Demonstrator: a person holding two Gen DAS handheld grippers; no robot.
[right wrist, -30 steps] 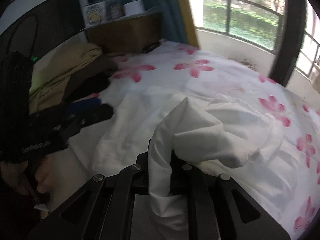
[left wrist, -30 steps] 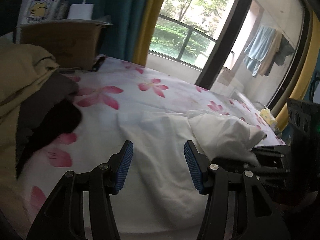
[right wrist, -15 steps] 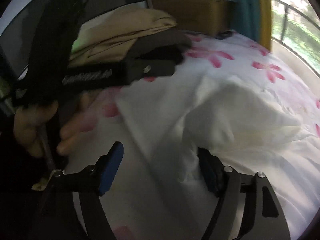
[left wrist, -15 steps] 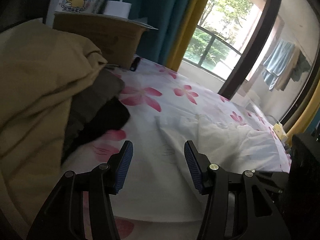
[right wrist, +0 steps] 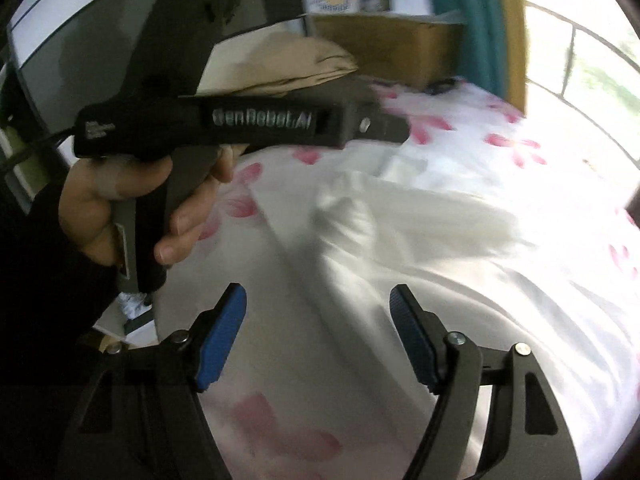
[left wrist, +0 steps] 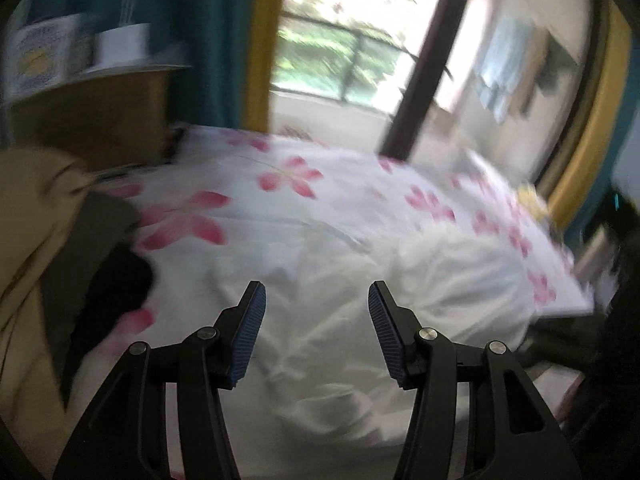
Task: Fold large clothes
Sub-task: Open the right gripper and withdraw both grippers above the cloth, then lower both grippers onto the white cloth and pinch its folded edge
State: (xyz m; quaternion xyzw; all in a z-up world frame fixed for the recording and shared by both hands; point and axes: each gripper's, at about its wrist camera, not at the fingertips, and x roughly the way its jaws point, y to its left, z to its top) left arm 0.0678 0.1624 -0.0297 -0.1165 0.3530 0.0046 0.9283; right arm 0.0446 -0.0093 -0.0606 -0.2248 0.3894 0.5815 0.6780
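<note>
Two empty claws, left claw point(left wrist: 316, 328) and right claw point(right wrist: 318, 338), above one white garment point(right wrist: 460, 240).

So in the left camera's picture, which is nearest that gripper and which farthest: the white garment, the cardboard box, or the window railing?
1. White garment, right under the left gripper.
2. Cardboard box, back left, at the bed's edge.
3. Window railing, outside, behind the curtains.

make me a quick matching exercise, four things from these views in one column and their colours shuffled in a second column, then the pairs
Things:
1. garment lying on the bed
2. curtain
3. pads of the right claw
4. flowers on the bed sheet

Colours:
A. pink
B. blue
C. white
D. teal

Pairs: 1-C, 2-D, 3-B, 4-A
</note>
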